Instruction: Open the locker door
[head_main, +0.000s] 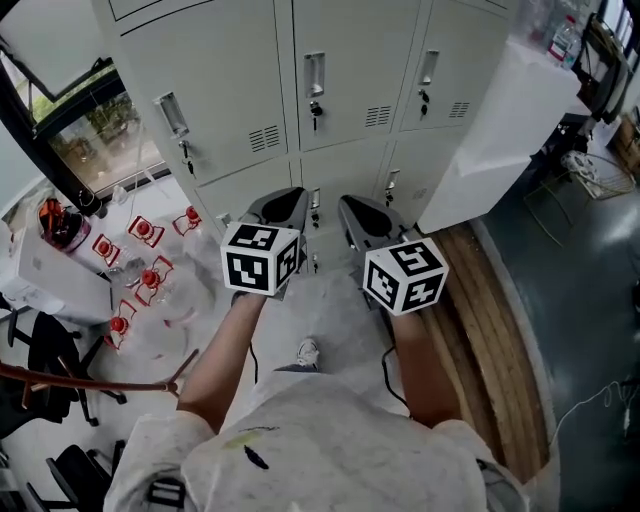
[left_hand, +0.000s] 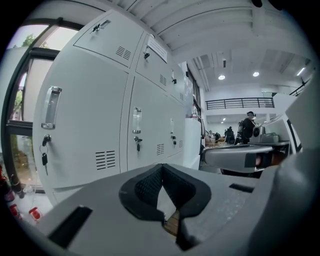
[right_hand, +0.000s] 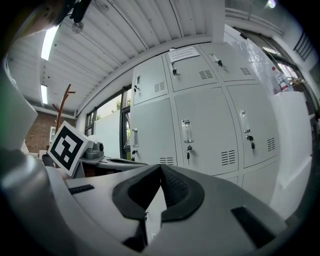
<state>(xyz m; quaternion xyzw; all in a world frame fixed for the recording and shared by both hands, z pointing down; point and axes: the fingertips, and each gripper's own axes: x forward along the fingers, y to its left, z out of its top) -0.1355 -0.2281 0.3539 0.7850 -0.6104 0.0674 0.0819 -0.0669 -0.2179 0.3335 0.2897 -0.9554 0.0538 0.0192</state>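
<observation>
Locker door (head_main: 335, 50) of pale grey sheet metal, the middle one of the upper row in the head view, sits closed and flush in its bank. It has an upright clear pull handle (head_main: 314, 73), a small dark key (head_main: 316, 110) hanging in the lock below that, and a louvred vent (head_main: 378, 116) low at its right. The neighbouring grey doors (head_main: 215, 90) on either side and in the row beneath are closed as well. The grey left gripper (left_hand: 161, 168) and the grey right gripper (right_hand: 161, 168) are held side by side in front of the lockers, near them but apart from every door and handle. Each gripper is clenched, its black ribbed pads (left_hand: 145, 187) meeting at the tips with nothing between them. A tall white rectangular cabinet (head_main: 505, 130) stands just right of the bank, beside a strip of brown wooden floorboards (head_main: 490, 320). Red-and-clear objects (head_main: 140, 262), too small to identify, lie on the pale floor at the left under a black-framed window (head_main: 100, 140).
</observation>
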